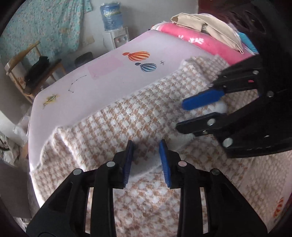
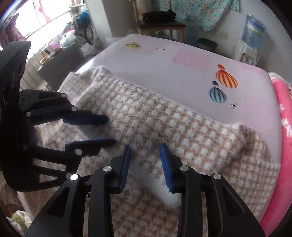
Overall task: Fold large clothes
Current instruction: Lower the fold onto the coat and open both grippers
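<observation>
A pale bed (image 1: 109, 60) is carrying a tan-and-white checked sweater (image 1: 113, 124) lying across its near side, while the left gripper (image 1: 147, 160) and right gripper (image 2: 146, 162) are hovering just above it, jaws parted, gripping nothing.

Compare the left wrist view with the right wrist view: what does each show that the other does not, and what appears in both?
Only the left wrist view shows the folded beige cloth lying on the pink blanket.

Only the right wrist view shows the bright window and the cluttered corner with a wheel below it.

Both show the brown-and-white checked garment spread on the pale sheet with its balloon print, the water dispenser, the wooden chair, and both claws open above the garment: left claw, right claw.
</observation>
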The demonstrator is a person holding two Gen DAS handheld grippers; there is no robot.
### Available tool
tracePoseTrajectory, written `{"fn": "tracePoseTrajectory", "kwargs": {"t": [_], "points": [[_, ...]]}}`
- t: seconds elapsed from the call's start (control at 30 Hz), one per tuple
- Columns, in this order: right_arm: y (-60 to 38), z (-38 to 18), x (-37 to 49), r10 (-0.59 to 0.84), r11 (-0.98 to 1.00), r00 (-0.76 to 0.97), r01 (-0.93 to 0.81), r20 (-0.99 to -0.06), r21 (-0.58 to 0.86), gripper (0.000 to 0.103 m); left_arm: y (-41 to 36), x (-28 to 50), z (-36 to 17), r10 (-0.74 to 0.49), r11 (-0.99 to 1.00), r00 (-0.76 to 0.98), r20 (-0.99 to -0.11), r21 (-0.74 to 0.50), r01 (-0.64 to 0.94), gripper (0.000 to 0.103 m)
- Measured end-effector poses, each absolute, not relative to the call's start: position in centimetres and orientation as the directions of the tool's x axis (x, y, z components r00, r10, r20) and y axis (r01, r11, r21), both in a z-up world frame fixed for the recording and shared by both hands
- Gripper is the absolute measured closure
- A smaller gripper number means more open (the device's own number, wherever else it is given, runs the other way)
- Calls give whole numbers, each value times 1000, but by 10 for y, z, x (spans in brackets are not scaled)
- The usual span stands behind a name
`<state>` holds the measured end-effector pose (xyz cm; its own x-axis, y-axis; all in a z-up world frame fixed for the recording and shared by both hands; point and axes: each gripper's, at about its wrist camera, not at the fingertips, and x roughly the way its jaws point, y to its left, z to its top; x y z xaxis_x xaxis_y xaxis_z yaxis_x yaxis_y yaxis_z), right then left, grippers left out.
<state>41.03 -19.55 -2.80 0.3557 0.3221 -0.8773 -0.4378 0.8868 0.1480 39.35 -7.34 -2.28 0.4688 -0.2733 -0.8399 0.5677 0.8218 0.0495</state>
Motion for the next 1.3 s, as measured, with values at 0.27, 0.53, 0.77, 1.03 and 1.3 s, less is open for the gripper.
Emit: {"fn": "tracePoseTrajectory", "kwargs": {"t": [0.27,0.53,0.77,1.03,1.3], "points": [[-240,-36,383,295,934,397,-312,-869,174,69,-33,381,-22,-313,893,447,-838,-100,438,60],[-247,8,278,350,933,489,-262,-799,248,38,12,304,21,-313,932,493,-812,-162,324,43],[-225,-8,187,352,934,512,-250,-783,256,22,14,225,14,-189,967,535,-823,-60,249,22],[-208,-41,153,272,958,491,-215,-828,188,21,-4,200,-37,-94,987,519,-849,-10,163,20],[-213,-40,152,269,962,517,-190,-813,197,18,5,203,-43,-115,991,514,-850,-64,115,13]]}}
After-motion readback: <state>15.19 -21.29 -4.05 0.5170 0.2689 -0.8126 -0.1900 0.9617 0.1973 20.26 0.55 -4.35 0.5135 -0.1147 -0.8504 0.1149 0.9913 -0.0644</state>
